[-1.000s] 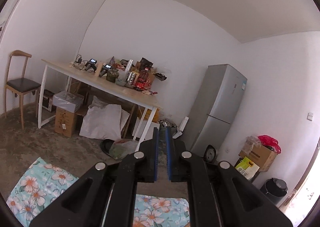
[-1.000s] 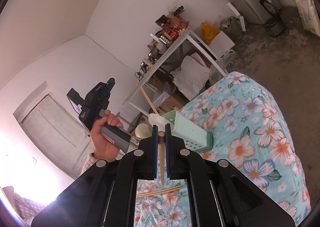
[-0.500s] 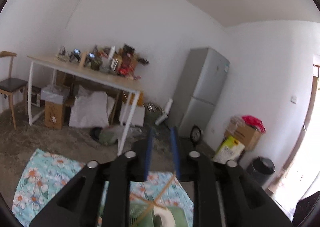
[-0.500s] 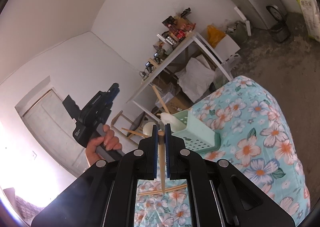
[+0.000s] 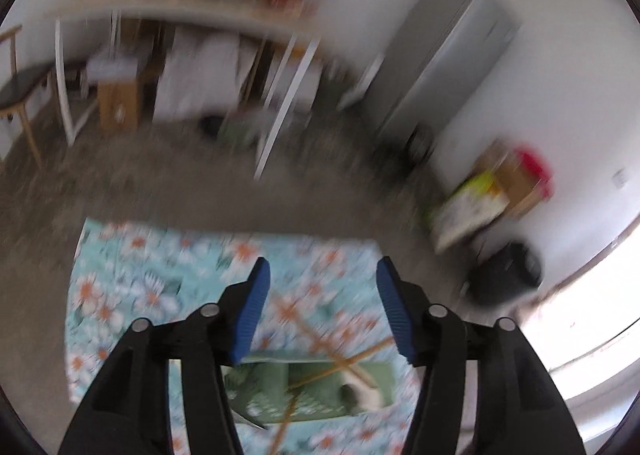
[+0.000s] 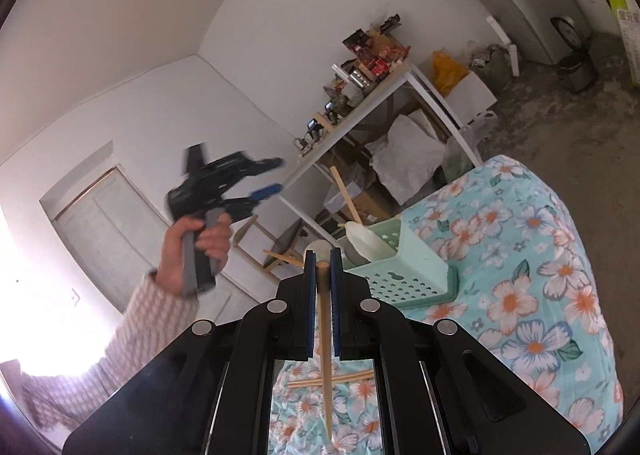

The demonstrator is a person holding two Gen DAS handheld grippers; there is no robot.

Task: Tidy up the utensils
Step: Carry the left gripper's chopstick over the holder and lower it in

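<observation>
White walls [image 6: 132, 55], white ceiling. Rough grey concrete floor [image 6: 560, 127]. Long table with pale wood top and white metal legs [image 6: 384, 91] against far wall, lots of small stuff piled on top. Brown cardboard boxes [image 5: 118, 107] and white sack [image 6: 404, 159] under it. Tall grey fridge [image 5: 444, 55] in corner. Wooden chair with dark seat [image 5: 16, 91] at left. White panel door [image 6: 108, 223]. Small black bin [image 6: 578, 73], maybe, near fridge; view blurry. Very bright daylight at low right [image 5: 580, 335].
</observation>
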